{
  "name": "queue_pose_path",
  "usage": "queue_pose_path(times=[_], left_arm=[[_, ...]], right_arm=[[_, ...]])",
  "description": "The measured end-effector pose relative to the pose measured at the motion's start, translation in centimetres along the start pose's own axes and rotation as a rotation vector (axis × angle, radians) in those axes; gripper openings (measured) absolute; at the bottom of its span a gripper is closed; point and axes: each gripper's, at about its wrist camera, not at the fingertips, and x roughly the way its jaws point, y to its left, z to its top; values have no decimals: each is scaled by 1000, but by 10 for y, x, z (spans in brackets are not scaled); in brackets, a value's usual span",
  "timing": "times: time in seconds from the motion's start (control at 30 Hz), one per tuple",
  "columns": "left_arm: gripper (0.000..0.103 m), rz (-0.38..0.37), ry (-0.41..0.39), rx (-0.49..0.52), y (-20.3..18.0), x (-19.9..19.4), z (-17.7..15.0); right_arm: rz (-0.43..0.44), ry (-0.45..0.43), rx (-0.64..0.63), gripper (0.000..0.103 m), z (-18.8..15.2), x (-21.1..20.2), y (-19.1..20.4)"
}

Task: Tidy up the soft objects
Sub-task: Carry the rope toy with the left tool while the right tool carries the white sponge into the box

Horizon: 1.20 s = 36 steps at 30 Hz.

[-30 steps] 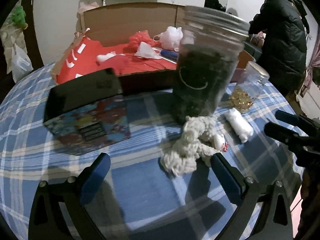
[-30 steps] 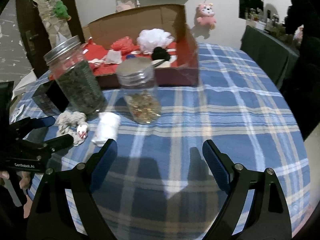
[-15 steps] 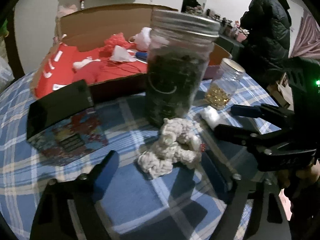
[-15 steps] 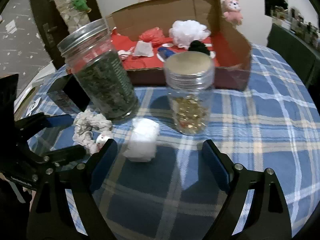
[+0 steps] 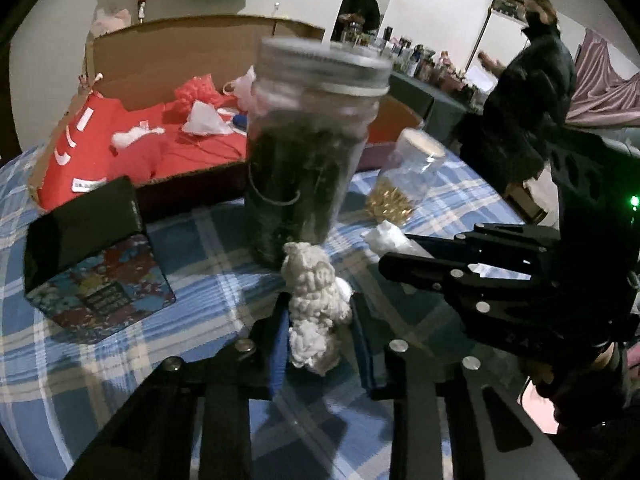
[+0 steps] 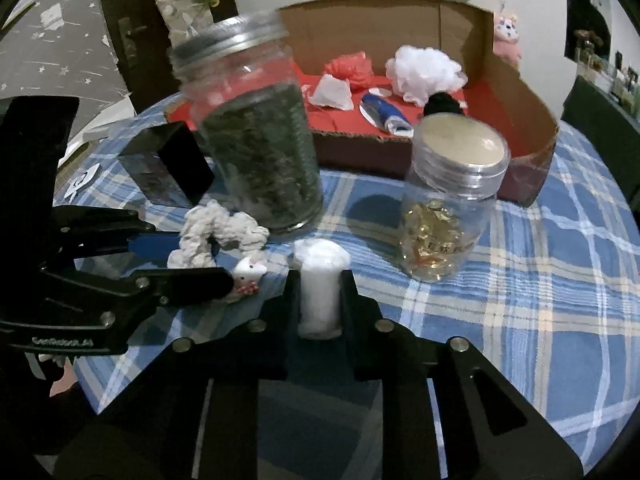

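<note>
My left gripper [image 5: 318,322] is shut on a knitted white scrunchie [image 5: 316,300] that lies on the blue plaid tablecloth in front of the big jar. It also shows in the right wrist view [image 6: 218,236], with the left gripper [image 6: 192,258] around it. My right gripper [image 6: 320,300] is shut on a white cotton roll [image 6: 320,284], which also shows in the left wrist view [image 5: 386,236]. The cardboard box [image 6: 516,92] with a red lining holds several soft things, among them a white puff [image 6: 424,70] and a red puff [image 6: 348,66].
A tall jar of dark leaves [image 6: 256,140] stands right behind the scrunchie. A smaller jar with golden pieces [image 6: 452,200] stands to the right of the roll. A dark patterned box [image 5: 88,256] lies to the left. People stand at the back right [image 5: 528,80].
Both grippers moved forward and closed: the left on the scrunchie, the right on the cotton roll. Earlier both were open and short of these things.
</note>
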Motion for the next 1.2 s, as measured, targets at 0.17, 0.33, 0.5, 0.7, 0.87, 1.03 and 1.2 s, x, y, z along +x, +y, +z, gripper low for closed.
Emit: queue_pose_path(times=[0.17,0.33,0.5,0.7,0.87,1.03,1.2], left_arm=[[30,-4,-49,15,-6,-19,4],[30,-1,-62,20,-9,-23,7],[30,-7,-59,18,-10,-23,8],[30,-5,-59,16,-8,-25,4],[30,-3,-61,16,-7,-25,3],[30,4,-66,12,-4,-30,0],[30,16,-73,-9,4,-36,-8]], right_arm=[[4,-49,-19,17,4,-23,9],[7,-58,-24,17,7,-29,12],[10,-55,-19,17,7,-28,13],[12,-52,-18,17,5,-29,14],[10,-50,-19,17,5,-29,14],[9,-52,-17,17,4,-29,14],[1,-50,-4,17,0,-31,9]])
